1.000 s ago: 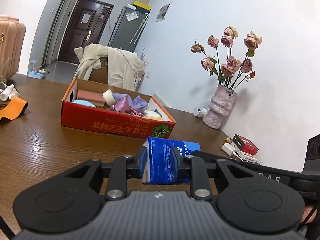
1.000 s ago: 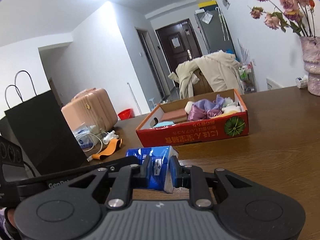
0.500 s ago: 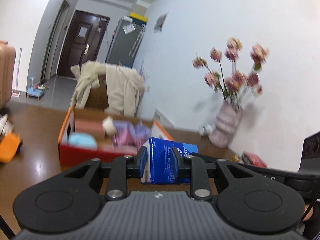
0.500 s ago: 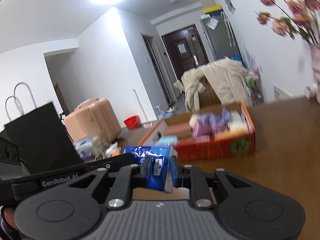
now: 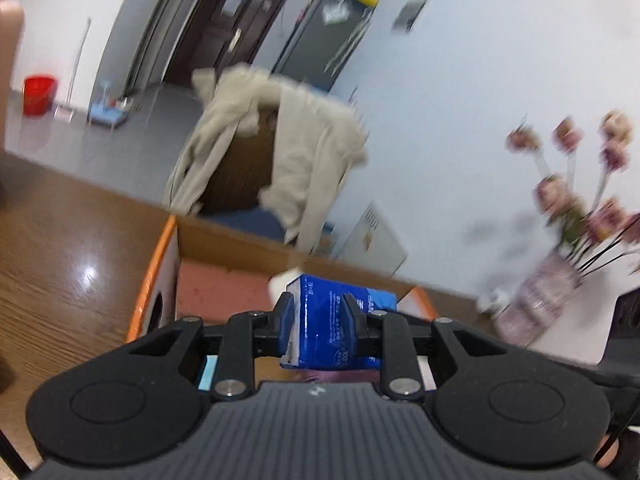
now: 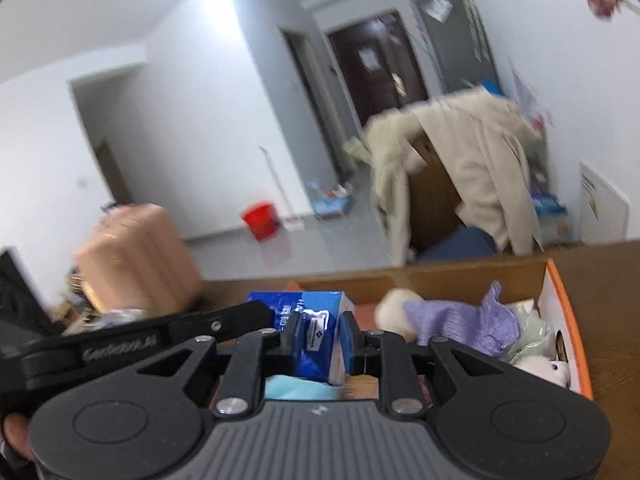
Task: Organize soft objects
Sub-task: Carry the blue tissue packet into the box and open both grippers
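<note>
A blue tissue pack (image 5: 336, 326) hangs between both grippers, one at each end. My left gripper (image 5: 318, 316) is shut on one end and my right gripper (image 6: 320, 338) is shut on the other end of the tissue pack (image 6: 310, 330). The pack is over the orange cardboard box (image 5: 154, 276), above its inside. In the right wrist view the box (image 6: 568, 320) holds a purple cloth (image 6: 468, 316), a white roll (image 6: 394, 308), a light blue item (image 6: 296, 390) and a white plush (image 6: 548, 368). The other gripper's black body (image 6: 132, 340) shows at the left.
The box lies on a brown wooden table (image 5: 60, 248). A vase of dried pink flowers (image 5: 560, 248) stands at the right by the wall. Behind the table a chair draped with a beige coat (image 5: 280, 152). A pink suitcase (image 6: 136, 260) and a red bucket (image 6: 260, 220) stand on the floor.
Both grippers have carried the tissue pack forward from the near table to over the box. The box now fills the lower view; the picture is blurred from motion.
</note>
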Demonstrator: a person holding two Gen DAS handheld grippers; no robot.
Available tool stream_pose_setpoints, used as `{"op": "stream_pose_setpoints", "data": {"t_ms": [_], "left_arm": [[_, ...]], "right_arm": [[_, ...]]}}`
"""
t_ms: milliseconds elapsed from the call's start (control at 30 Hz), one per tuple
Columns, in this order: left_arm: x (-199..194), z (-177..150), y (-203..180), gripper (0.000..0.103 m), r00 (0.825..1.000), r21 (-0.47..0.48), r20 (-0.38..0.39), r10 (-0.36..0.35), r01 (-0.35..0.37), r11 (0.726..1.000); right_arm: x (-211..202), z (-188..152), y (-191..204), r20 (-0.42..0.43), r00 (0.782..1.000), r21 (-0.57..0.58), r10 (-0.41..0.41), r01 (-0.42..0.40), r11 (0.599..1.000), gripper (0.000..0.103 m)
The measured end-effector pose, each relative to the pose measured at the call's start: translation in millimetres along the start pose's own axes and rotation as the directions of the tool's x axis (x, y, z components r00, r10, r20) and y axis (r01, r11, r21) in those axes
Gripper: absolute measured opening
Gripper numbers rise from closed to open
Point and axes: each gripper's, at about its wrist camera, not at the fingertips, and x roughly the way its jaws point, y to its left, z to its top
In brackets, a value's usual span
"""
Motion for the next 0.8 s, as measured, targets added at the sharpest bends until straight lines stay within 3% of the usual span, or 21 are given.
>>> {"op": "stream_pose_setpoints", "data": {"t_ms": [100,200,267,400,600,700,800], "left_arm": [[39.6,-9.1,12.4,0.024,0.994,0.007,-0.086,0.072,-0.072,0.997],[63.1,-18.8,23.1,0.024,0.978,-0.001,-0.152,0.146,-0.147,0.989],[70.4,-23.6,27.9,0.024,0.967,0.013,-0.175,0.186,-0.186,0.982],[72.1,-25.6,28.6,0.024,0.964,0.043,-0.173,0.201,-0.197,0.98],[64.1,-24.3,24.9,0.025,0.961,0.047,-0.194,0.199,-0.194,0.98],[40.5,-20.6,18.5,0.029,0.966,0.079,-0.152,0.208,-0.198,0.977],[10.6,-11.7,5.8,0.034,0.97,0.117,-0.112,0.216,-0.203,0.972]], "right_arm": [[44.6,-6.3,-21.2,-0.069,0.996,0.042,-0.051,0.054,0.998,0.019],[81.0,-19.9,-44.8,-0.163,0.986,0.119,-0.045,0.065,0.991,0.015],[93.9,-31.5,-55.1,-0.2,0.979,0.138,-0.037,0.066,0.988,0.014],[105.7,-32.1,-59.6,-0.254,0.967,0.175,-0.026,0.072,0.982,0.012],[108.2,-35.8,-39.3,-0.262,0.961,0.045,-0.093,0.109,0.993,0.011],[101.7,-38.0,-26.7,-0.22,0.97,-0.045,-0.105,0.098,0.994,0.014],[87.5,-37.1,-18.8,-0.202,0.974,-0.036,-0.105,0.099,0.994,0.015]]}}
